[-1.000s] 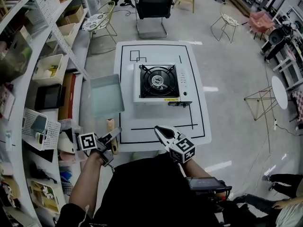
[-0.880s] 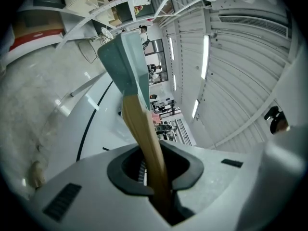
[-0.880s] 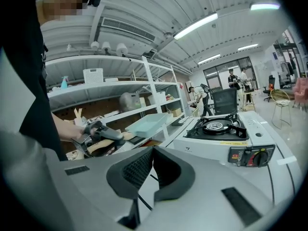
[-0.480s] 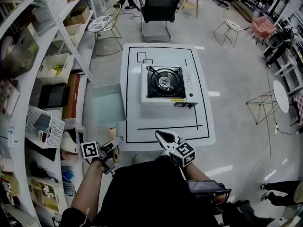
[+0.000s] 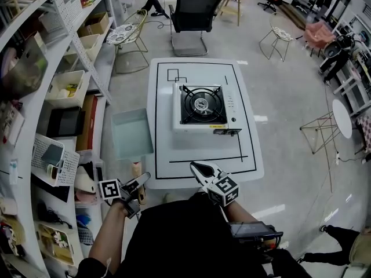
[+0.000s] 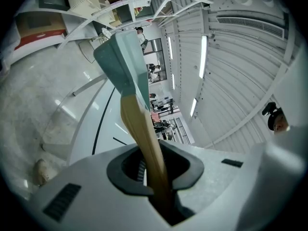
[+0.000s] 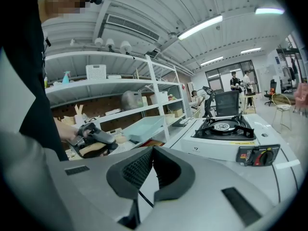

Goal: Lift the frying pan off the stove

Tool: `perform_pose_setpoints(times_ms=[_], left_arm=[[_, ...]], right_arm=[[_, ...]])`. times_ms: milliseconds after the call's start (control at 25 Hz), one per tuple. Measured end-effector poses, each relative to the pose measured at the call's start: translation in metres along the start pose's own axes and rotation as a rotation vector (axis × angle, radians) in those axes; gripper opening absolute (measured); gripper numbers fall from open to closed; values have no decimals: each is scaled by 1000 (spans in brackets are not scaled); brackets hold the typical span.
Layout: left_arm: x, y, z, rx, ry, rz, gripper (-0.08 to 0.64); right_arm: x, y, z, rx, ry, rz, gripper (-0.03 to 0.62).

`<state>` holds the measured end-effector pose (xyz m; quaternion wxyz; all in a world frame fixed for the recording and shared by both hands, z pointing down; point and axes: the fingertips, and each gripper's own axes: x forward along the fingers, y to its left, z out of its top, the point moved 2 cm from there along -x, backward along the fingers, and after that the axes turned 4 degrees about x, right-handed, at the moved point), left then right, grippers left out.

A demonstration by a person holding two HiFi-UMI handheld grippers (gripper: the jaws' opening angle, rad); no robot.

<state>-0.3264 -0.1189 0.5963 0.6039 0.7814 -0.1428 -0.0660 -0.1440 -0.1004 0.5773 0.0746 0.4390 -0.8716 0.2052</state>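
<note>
Frying pan (image 5: 132,133): square, pale teal metal, light wooden handle (image 6: 143,143). Location: left of centre in the head view, held in the air off the white portable gas stove (image 5: 202,106) and well apart from its black burner. In the picture the pan's right edge meets the left edge of the white counter with black taped lines (image 5: 249,155). Whether it overhangs the counter cannot be told.

Left gripper (image 5: 138,184): lower left of the head view, pointing roughly level. Jaws clamped on the near end of the wooden handle. Its own view shows the handle running up from between the pads to the pan body at upper left.

Right gripper (image 5: 202,169): lower centre, at the counter's near edge. Jaws together, nothing between them.

Stove: centre of the head view, on the counter, grate bare.

Grey metal shelving (image 5: 69,57): down the left side of the head view, loaded with bins and boxes, near the pan's far side.

Status, as judged: the lift looks done, and the step in hand is holding the pan clear.

Handling notes, as judged:
- The grip sits at the very end of the handle, so the pan's weight levers hard on the pads. Keep the clamp firm and the wrist steady to stop the pan drooping or rolling.
- Keep the pan level and between shelving and counter edge, touching neither.
- Right gripper is free to steady the handle if it sags.
</note>
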Motion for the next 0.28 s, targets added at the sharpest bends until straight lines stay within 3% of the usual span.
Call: perform_pose_setpoints(times_ms=[280], left_arm=[[4, -2, -2, -7, 13, -14, 66]], right_arm=[[-2, 0, 4, -5, -11, -7, 26]])
